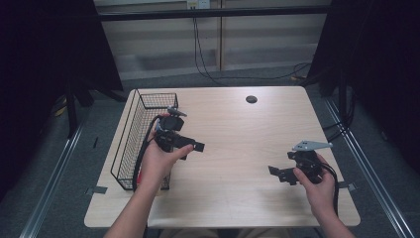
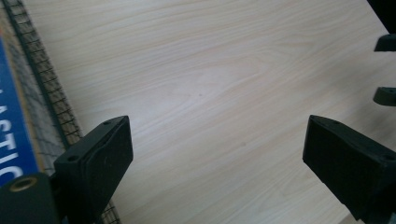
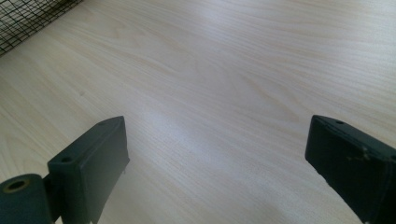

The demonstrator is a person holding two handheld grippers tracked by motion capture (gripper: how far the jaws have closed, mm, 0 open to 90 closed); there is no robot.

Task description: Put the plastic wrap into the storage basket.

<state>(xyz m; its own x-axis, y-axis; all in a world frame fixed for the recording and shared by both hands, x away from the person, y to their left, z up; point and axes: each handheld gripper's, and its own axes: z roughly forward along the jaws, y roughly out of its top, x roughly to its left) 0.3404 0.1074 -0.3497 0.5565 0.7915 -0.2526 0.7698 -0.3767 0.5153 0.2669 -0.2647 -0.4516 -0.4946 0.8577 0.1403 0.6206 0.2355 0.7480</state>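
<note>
both tongs empty beside the basket

the left tongs [image 1: 190, 147] hang just beside the wire basket [image 1: 130, 144] at the left edge of the surface [image 1: 237, 144], jaws spread wide with bare wood between them. the right tongs [image 1: 278, 173] sit well apart near the right front, jaws equally wide, nothing held. judging from this, the work is at a between-grasps step: the left hand is next to the basket, either about to go in or done with it; which one cannot be told. the next move likely calls for turning the left tongs toward the basket mouth and lowering past the rim without snagging the mesh.

the high view gives the whole layout: basket, both hands, and a hint of red low in the basket behind the left forearm. the left gripper view adds what that one lacks, a blue item with white lettering [image 2: 14, 135] lying behind the mesh, and the tips of the right tongs at its far right edge. the right gripper view catches a corner of the mesh at top left.
</note>
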